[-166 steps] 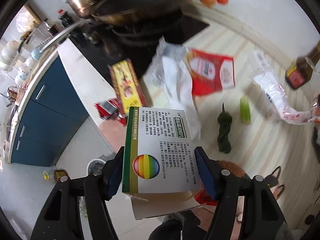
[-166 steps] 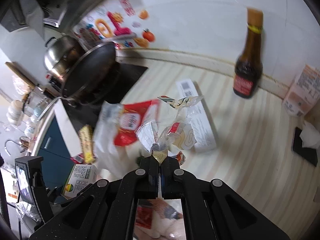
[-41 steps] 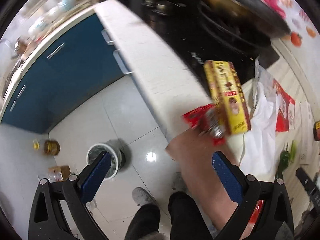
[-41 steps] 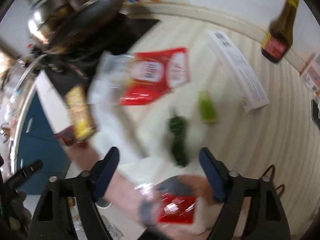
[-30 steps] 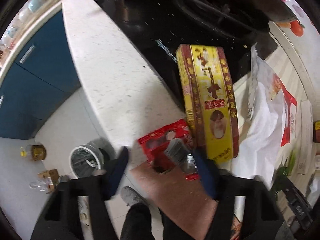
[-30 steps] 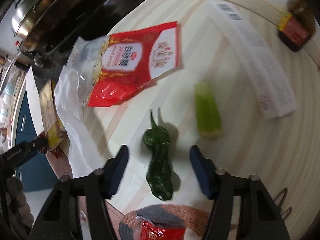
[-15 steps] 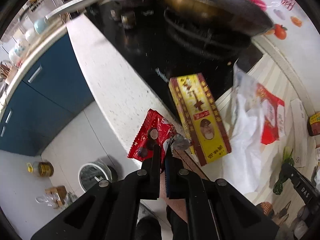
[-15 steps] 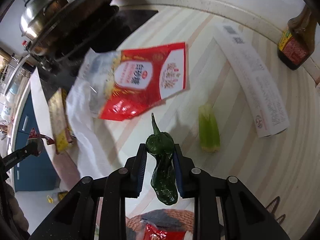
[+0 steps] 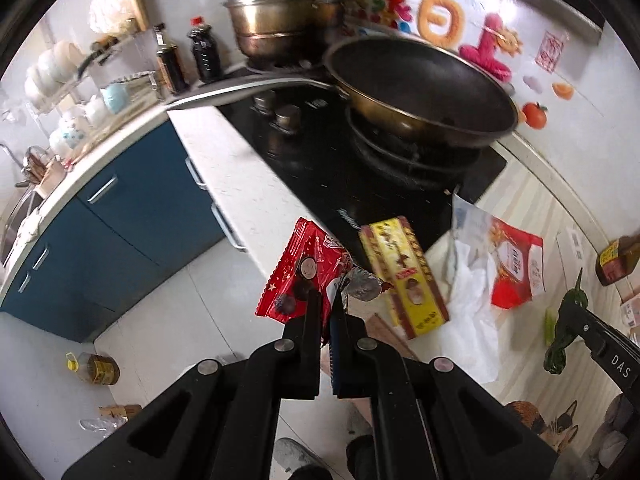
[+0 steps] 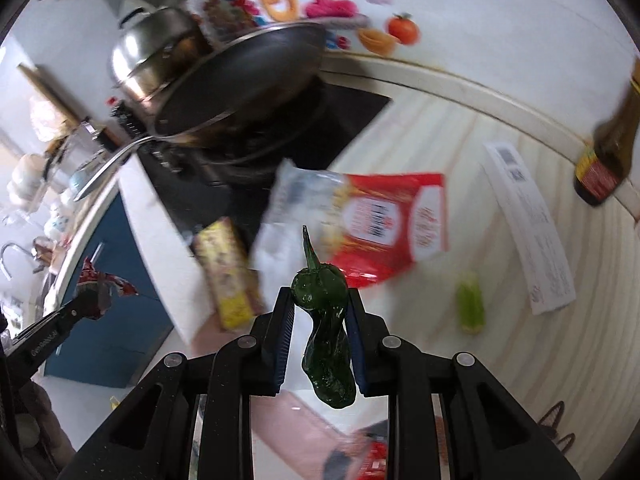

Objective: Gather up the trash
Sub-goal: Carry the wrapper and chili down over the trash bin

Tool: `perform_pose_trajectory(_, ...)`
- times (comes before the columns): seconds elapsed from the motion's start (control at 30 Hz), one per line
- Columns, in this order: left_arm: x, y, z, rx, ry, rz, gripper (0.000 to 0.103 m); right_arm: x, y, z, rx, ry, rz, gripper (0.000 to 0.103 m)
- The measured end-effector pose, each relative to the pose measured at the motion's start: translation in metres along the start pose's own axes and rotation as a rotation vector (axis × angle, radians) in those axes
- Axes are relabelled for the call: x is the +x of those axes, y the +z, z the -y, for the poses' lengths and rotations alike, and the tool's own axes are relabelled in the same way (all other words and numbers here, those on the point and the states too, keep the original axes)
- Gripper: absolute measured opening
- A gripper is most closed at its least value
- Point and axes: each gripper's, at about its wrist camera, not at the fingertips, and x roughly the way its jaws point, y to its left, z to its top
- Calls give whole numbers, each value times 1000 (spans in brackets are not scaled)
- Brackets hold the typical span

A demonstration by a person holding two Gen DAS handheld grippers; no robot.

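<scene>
My left gripper (image 9: 329, 305) is shut on a crumpled red snack wrapper (image 9: 306, 276) and holds it in the air off the counter's front edge. The wrapper also shows in the right wrist view (image 10: 98, 280). My right gripper (image 10: 320, 300) is shut on a dark green pepper (image 10: 326, 320), lifted above the counter; the pepper also shows in the left wrist view (image 9: 566, 328). On the counter lie a yellow box (image 9: 402, 276), a red and white bag (image 9: 514, 266), a white plastic bag (image 9: 472, 308), a light green vegetable piece (image 10: 471, 306) and a long white box (image 10: 528, 224).
A frying pan (image 9: 420, 88) and a steel pot (image 9: 280, 8) sit on the black stove (image 9: 360, 184). A brown sauce bottle (image 10: 608, 148) stands by the wall. Blue cabinets (image 9: 100, 220) are at the left. A small jar (image 9: 98, 368) stands on the floor.
My left gripper closed on the red wrapper and lifted it off the counter edge. My right gripper closed on the green pepper and raised it from the counter.
</scene>
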Motion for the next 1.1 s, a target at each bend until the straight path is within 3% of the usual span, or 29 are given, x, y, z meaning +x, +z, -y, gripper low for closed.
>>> perform_pose_trajectory(0.27, -7, -26, -79, -117, 68, 8, 1, 7, -12, -93, -125, 98, -21, 27)
perform_pose_trajectory(0.53, 10, -89, -185, -290, 166, -60, 1, 54, -59, -210, -305, 178, -119, 26)
perform_pose_trajectory(0.9, 89, -217, -319, -523, 265, -238, 1, 183, -218, -327, -469, 224, -357, 26)
perform_pose_trajectory(1.1, 189, -312, -388, -679, 231, -385, 1, 288, -324, -361, -526, 256, -491, 26)
